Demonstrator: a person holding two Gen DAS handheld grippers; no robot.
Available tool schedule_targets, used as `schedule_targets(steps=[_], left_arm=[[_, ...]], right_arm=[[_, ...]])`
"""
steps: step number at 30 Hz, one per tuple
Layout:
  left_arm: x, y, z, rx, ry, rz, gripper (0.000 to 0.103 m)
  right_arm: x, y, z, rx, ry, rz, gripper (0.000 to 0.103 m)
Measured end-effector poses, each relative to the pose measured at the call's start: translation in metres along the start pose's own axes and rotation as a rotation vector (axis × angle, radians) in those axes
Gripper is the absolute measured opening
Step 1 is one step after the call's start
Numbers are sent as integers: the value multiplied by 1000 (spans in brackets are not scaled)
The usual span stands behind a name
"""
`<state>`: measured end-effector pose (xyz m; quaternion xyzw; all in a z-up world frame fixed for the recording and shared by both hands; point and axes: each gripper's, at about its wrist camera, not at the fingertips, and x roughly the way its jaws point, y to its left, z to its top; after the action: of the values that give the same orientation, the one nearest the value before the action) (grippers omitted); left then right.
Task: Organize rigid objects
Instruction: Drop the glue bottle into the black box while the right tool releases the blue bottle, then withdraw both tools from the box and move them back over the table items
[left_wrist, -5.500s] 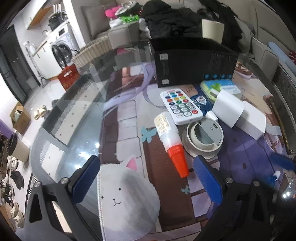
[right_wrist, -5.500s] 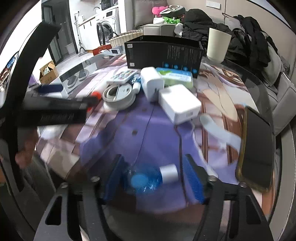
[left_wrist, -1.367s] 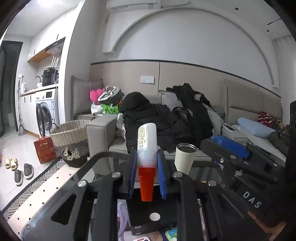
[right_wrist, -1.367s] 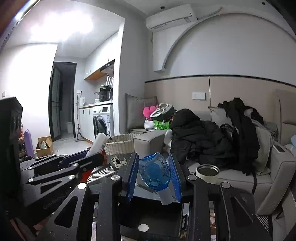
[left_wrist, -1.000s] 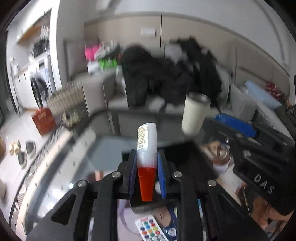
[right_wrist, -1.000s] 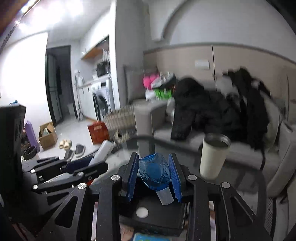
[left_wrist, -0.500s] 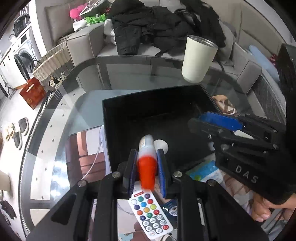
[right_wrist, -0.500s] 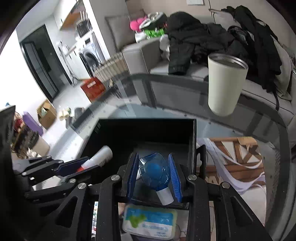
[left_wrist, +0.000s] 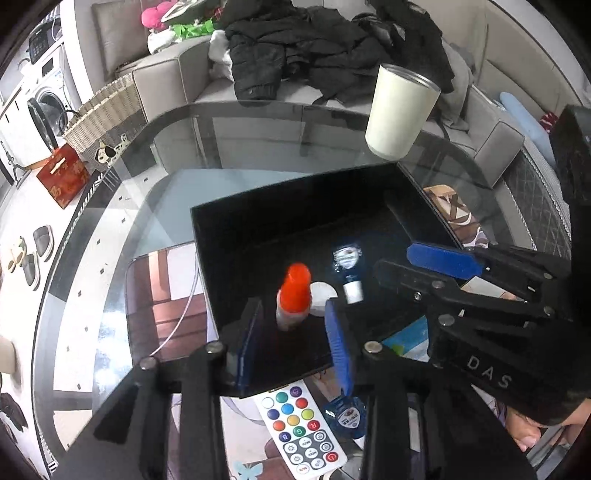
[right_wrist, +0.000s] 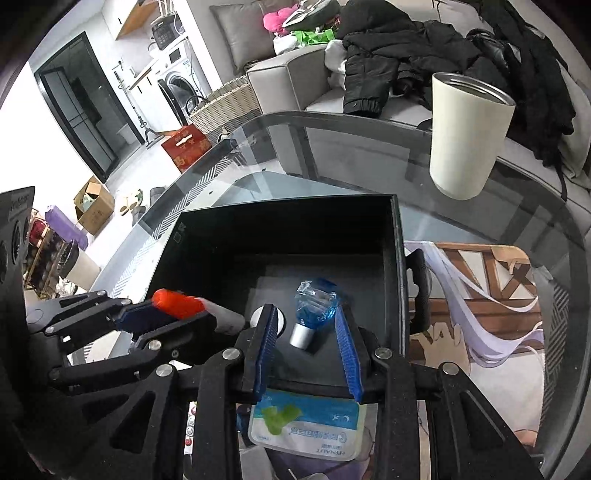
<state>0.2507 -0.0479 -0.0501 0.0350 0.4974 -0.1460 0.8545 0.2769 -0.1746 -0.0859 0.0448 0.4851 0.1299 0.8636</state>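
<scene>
Over the black box (right_wrist: 288, 229), both grippers (left_wrist: 291, 332) (right_wrist: 304, 350) stand apart, left jaws opening; glue btl (left_wrist: 293, 295) & blue btl (right_wrist: 314, 306) released inside for sorting.

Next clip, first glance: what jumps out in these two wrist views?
The open black box on the glass table draws the eye, with both grippers tilted down over it. Inside, a glue bottle with an orange cap sits loose between the left gripper's opening fingers, and a small blue bottle lies free beyond the right gripper. A cream tumbler stands behind the box.
</scene>
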Motion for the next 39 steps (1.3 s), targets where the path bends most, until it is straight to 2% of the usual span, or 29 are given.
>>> schedule_targets(steps=[4, 13, 18, 21, 23, 24, 26, 28, 29, 30, 31, 32, 35, 39], left_arm=[[-6, -1, 1, -7, -22, 4, 43], [-19, -2, 0, -18, -62, 3, 45], [-49, -6, -12, -17, -210, 79, 46], [-81, -15, -26, 22, -372, 129, 50], [-98, -18, -33, 32, -450, 148, 51], [-107, -19, -37, 32, -487, 153, 53], [-125, -19, -46, 27, -558, 148, 54], [-144, -18, -54, 24, -627, 145, 64], [-153, -18, -59, 19, -660, 147, 70], [-165, -17, -65, 10, -711, 154, 83], [-174, -17, -70, 4, -749, 158, 89], [-184, -17, -76, 3, -786, 160, 89], [-209, -18, -94, 13, -867, 159, 89], [-222, -16, -112, 8, -898, 130, 93]], right_arm=[[-6, -1, 0, 13, -3, 9, 33], [-18, 1, 1, 6, -35, 2, 33], [-46, 8, -5, -10, -125, 12, 33], [-71, 18, -15, -41, -230, -2, 36], [-93, 24, -24, -68, -330, -28, 47], [-109, 27, -31, -77, -407, -42, 51], [-132, 30, -41, -85, -508, -39, 67], [-161, 35, -53, -96, -640, -44, 81], [-181, 38, -64, -115, -742, -56, 88], [-193, 40, -71, -129, -806, -68, 90], [-209, 44, -81, -153, -882, -86, 94], [-222, 48, -90, -179, -936, -96, 95], [-250, 53, -109, -213, -999, -75, 95], [-267, 50, -125, -208, -1000, -49, 95]])
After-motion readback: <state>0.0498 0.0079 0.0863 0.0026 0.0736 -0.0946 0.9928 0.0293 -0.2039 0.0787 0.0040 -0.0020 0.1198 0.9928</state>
